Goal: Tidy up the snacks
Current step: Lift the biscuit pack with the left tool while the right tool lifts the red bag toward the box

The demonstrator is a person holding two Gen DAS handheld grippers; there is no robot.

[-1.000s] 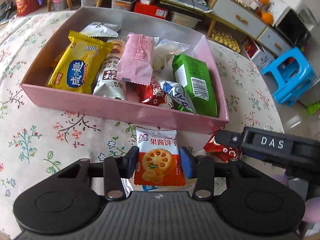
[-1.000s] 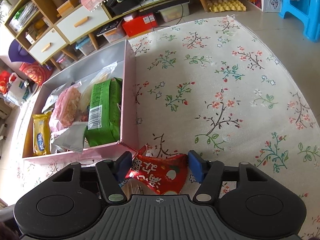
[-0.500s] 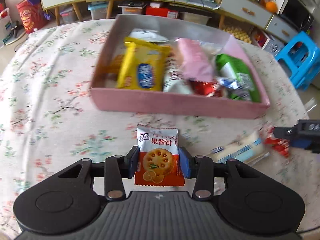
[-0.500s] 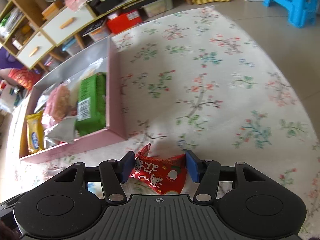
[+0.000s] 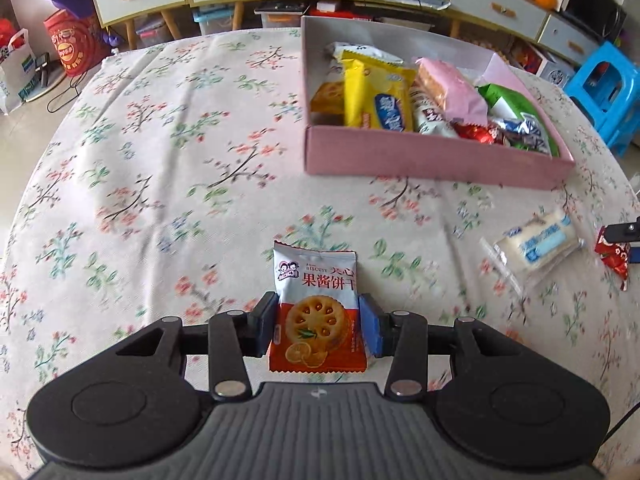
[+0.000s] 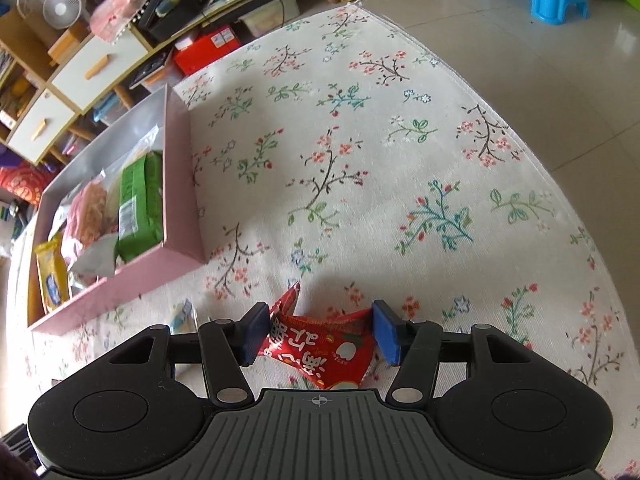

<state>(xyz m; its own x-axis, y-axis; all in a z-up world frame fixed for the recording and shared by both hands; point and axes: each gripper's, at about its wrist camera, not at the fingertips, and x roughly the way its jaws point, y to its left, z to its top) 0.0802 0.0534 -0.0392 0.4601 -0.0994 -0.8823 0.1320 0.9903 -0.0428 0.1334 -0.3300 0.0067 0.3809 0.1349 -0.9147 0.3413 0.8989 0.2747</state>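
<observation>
our left gripper (image 5: 319, 326) squeezes the biscuit packet (image 5: 316, 312), our right gripper (image 6: 319, 332) the crinkly red snack packet (image 6: 324, 350); either slippery packet could slide out before the pink box (image 5: 432, 156).

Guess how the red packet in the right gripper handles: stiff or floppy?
Likely floppy: the red packet is crumpled and sags between the right gripper pads. Probably light, since thin foil wrap shows. Its glossy film may slip, so a twist in the grip seems possible.

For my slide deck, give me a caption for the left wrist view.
Left gripper holding a biscuit packet above the floral tablecloth, pink snack box ahead.
</observation>
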